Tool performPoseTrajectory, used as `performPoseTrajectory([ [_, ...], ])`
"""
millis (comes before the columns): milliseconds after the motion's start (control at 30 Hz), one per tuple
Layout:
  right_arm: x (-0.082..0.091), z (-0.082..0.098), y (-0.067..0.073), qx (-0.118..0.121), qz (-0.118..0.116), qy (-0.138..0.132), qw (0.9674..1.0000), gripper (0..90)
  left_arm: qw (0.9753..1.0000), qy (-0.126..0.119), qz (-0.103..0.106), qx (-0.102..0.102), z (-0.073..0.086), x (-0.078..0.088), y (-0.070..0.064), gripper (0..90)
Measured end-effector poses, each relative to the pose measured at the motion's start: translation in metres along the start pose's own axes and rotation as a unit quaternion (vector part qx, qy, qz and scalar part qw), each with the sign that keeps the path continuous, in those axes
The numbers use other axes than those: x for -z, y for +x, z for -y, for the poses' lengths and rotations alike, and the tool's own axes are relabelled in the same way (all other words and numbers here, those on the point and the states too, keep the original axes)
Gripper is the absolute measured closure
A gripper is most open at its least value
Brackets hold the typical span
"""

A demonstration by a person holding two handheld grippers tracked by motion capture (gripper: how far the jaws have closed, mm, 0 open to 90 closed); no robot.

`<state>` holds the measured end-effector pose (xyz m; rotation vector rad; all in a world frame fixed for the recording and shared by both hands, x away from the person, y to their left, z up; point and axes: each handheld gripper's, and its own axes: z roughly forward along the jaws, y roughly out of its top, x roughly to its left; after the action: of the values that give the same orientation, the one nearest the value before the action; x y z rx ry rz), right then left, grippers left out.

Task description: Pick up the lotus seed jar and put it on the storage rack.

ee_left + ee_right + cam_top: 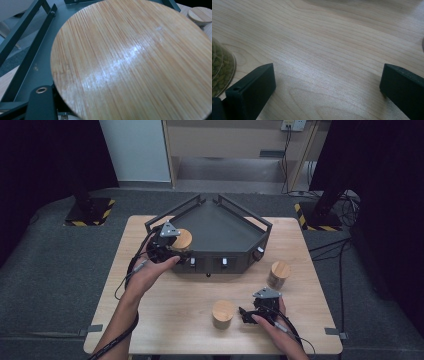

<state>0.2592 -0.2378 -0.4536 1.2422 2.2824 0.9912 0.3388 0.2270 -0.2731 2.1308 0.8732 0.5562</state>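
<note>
Now my left gripper holds a jar between closed jaws over the tray edge. Right gripper is open, another jar beside its left jaw. If I lower early, the jar may hit the rail and slip.

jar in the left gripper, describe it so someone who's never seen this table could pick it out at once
Start at the dark five-sided metal tray at the far middle of the light wooden table. At the tray's left front corner, the left gripper is shut on a round jar with a bamboo lid. The two other bamboo-lidded jars, one near the right gripper, stand free on the tabletop; this one is held at the tray.
</note>
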Motion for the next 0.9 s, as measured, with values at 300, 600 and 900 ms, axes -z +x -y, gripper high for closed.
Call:
performPoseTrajectory([
  [300,0.0,0.0,0.0,0.0,0.0,0.0,1.0,0.4,1.0,-0.001,-0.005,0.002,-0.007,-0.007,0.005,24.6],
  [600,0.0,0.0,0.0,0.0,-0.001,0.0,1.0,0.4,0.9999,-0.005,-0.008,0.006,-0.012,-0.011,0.012,24.6],
  [900,0.0,0.0,0.0,0.0,-0.001,0.0,1.0,0.4,0.9997,-0.011,-0.014,0.015,-0.015,-0.016,0.019,24.6],
])
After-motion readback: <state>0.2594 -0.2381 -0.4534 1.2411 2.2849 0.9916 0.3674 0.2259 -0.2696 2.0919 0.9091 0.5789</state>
